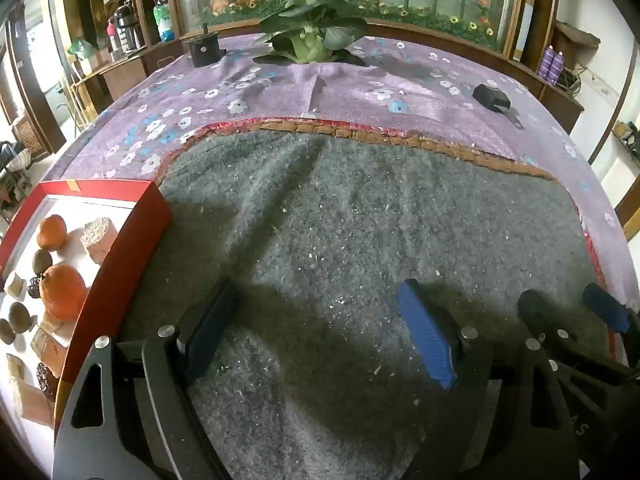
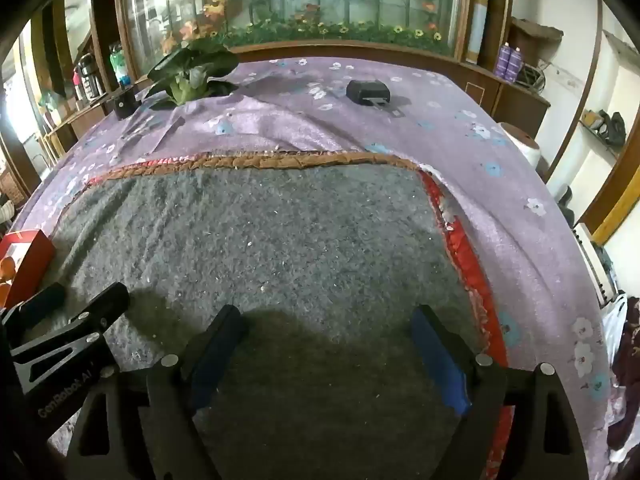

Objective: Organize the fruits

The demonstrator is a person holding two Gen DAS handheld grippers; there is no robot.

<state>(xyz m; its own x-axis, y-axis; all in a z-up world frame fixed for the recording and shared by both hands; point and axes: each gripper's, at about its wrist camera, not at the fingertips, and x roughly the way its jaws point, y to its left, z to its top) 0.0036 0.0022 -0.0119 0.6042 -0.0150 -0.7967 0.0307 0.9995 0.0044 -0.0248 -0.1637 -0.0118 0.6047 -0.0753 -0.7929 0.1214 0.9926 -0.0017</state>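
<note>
Both of my grippers hover over the grey felt mat [image 1: 360, 240] with nothing in them. My left gripper [image 1: 320, 332] has its fingers spread wide apart, and my right gripper [image 2: 328, 356] is spread the same way, bare mat showing between the blue pads [image 2: 440, 364].

I judge this to be either the very start or a pause between picks: no fruit is in hand and none lies on the mat in front of me.

The fruit sits in the red box [image 1: 132, 240] at the near left edge of the scene. In it I see two oranges, the larger orange [image 1: 62, 292] nearer and the smaller orange [image 1: 52, 232] farther, with small brownish-green round fruits [image 1: 42, 262] beside them, among pale and brown blocks I cannot identify.

All of this lies well left of my left fingers, outside their gap. The next move, I think, calls for swinging the left gripper leftward over the box wall and lowering it around one fruit. My right gripper is farther still; only the box's corner shows at its far left.
</note>
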